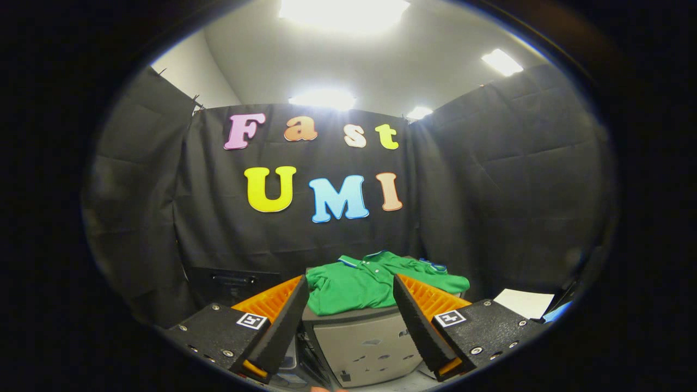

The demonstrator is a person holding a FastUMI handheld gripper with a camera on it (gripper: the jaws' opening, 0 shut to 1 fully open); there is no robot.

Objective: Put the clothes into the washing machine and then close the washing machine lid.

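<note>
A green polo shirt point(370, 286) lies spread on top of a pale grey box-shaped machine point(365, 340), just beyond the gripper's point(348, 288) fingertips and showing in the gap between them. The shirt's long axis runs left to right across the top of the machine, with the collar and buttoned placket at the far edge, toward the black cloth wall point(490, 190), and the body hanging a little over the near edge on the left. Its fabric looks soft and matte, lying in low folds, with a thin white and blue trim at the collar and at a sleeve cuff on the right. The machine has a flat, smooth front with rounded corners and a few small dark marks. The two fingers point(286, 321) stand wide apart with nothing between them, each a wedge-shaped pad with a rough, foam-like inner face and a ribbed outer side, mounted on textured blocks carrying square printed markers. To the right, near the wall, lies a white sheet of paper point(524, 302). Bright ceiling lights point(343, 11) glow above the cloth.
</note>
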